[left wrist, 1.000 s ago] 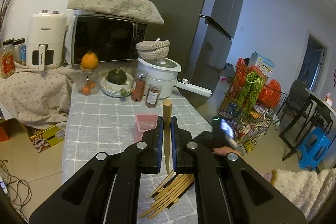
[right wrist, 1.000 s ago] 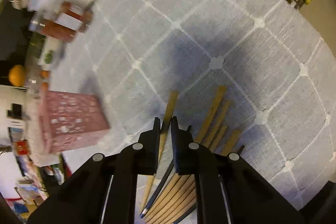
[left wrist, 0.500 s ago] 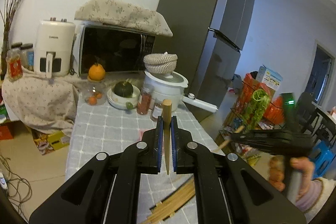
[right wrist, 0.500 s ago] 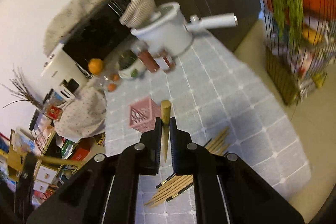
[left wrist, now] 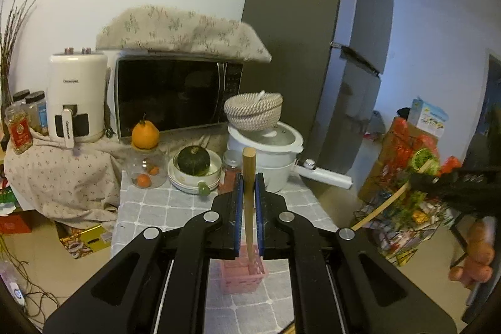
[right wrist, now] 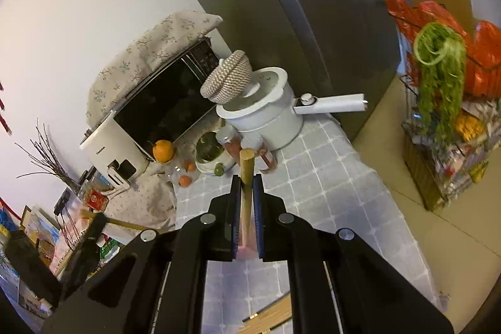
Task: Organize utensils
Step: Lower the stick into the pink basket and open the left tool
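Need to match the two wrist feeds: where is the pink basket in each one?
Left wrist: pink basket sits low centre, just under the shut left gripper, whose chopstick points down into it.
Right wrist: only a pink sliver shows between the right gripper fingers, low centre.
Shared landmark: white pot with its long handle, beyond the basket.

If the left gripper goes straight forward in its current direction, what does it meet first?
Probably the pink basket on the table; the left gripper, shut on a chopstick, points down toward it, though depth is unclear.
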Motion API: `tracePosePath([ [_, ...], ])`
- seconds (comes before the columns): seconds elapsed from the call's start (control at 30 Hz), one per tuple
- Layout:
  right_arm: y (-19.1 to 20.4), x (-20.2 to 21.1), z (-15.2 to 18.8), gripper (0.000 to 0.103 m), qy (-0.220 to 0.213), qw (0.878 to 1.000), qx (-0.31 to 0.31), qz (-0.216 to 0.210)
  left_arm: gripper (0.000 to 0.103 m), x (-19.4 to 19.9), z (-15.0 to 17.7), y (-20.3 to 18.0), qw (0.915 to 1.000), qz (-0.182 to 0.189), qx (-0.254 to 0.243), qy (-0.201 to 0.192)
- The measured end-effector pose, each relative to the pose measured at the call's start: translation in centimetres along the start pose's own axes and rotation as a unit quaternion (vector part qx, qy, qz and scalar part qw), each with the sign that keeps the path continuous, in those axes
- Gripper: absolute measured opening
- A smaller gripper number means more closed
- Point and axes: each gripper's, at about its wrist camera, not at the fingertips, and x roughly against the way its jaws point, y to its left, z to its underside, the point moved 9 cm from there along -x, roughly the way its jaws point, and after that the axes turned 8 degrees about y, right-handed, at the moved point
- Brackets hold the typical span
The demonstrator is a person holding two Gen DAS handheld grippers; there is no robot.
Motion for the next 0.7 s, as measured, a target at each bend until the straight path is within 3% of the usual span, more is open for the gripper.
tracePosePath([
  [0.17, 1.1, -3.4, -0.4, 0.008, 0.012, 1.0, 0.01, -0.005, 0.007, -5.2, 2.1, 1.2, 0.9989, -0.009, 0.014, 0.045],
  [0.33, 2.1, -6.3, -0.1, 0.008, 0.025, 0.999, 0.021, -0.007, 0.01, -7.5, 4.3, 2.1, 0.9969, -0.005, 0.023, 0.076],
  [0.4, 2.6, -7.3, 0.1, 0.008, 0.029, 0.999, 0.029, -0.006, 0.022, -7.1, 4.2, 2.5, 0.997, 0.004, 0.034, 0.07],
  [0.5, 3.5, -8.3, 0.5, 0.008, 0.031, 0.999, 0.042, -0.002, 0.037, -4.9, 3.3, 3.3, 0.9969, 0.032, 0.066, 0.029],
  [0.7, 4.4, -9.7, 1.0, 0.008, 0.037, 0.998, 0.056, 0.009, 0.038, -1.6, 1.7, 5.1, 0.9953, 0.021, 0.094, -0.013],
])
